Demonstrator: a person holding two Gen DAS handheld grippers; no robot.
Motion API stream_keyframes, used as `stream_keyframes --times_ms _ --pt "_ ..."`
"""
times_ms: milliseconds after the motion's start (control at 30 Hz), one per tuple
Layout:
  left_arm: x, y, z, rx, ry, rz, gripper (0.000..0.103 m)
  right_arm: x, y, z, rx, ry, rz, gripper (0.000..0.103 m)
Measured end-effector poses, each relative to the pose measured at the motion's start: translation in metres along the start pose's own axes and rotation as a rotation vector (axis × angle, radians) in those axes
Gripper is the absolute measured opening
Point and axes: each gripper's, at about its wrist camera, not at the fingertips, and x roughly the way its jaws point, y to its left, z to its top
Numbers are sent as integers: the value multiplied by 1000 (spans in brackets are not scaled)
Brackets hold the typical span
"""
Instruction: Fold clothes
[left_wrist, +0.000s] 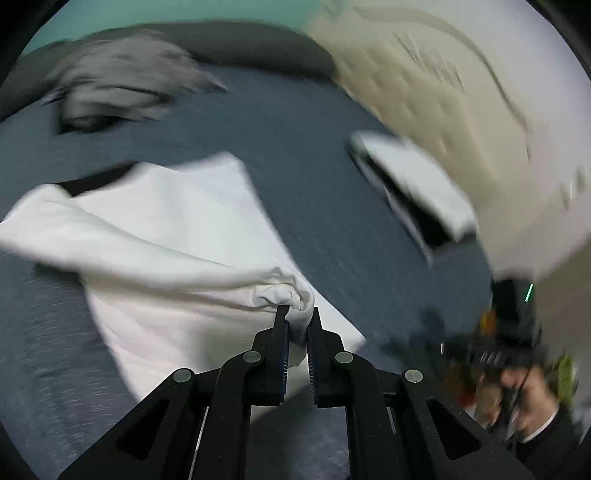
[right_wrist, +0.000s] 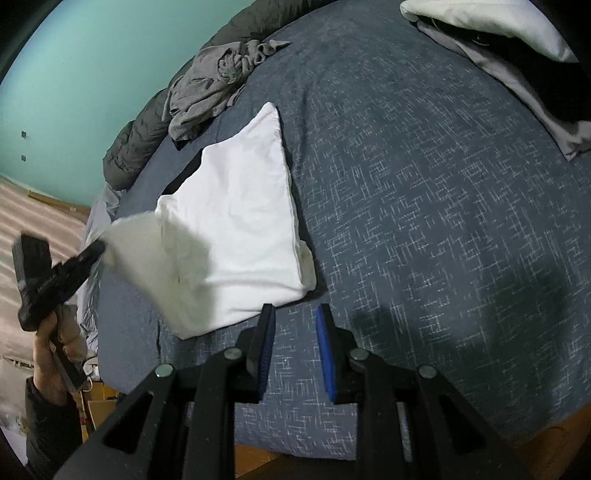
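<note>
On a bed with a blue patterned cover, a white garment lies partly folded near the left edge. The left hand-held gripper is clamped on a bunched corner of that garment, lifting the fabric clear of the bed; in the right wrist view a hand grips its handle at the far left. Beyond the garment, a crumpled grey garment sits against a dark quilted cover by the teal wall. The right hand-held gripper hovers over bare bedcover just beside the white garment's near edge, its blue-padded fingers apart and holding nothing. At far right, a stack of folded clothes rests on the bed, white on top.
</note>
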Motion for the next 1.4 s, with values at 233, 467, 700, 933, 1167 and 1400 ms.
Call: stream_keyframes --times_ms 233,467,700,933,1167,1400 --pt "69 -36 -39 57 152 -18 12 -3 -5 5 12 -2 -8 22" --pt "16 3 -40 -20 47 -39 41 20 14 7 -63 45 2 40" --pt "-9 68 -68 -123 55 43 42 45 51 15 -188 41 -37 42" --pt "-4 110 -100 -202 89 84 42 77 73 22 -289 73 -137 41" --pt "12 117 -112 -213 128 82 40 96 63 24 -276 89 -179 12" --pt "17 112 -112 -192 149 56 5 58 57 30 -236 7 -93 7"
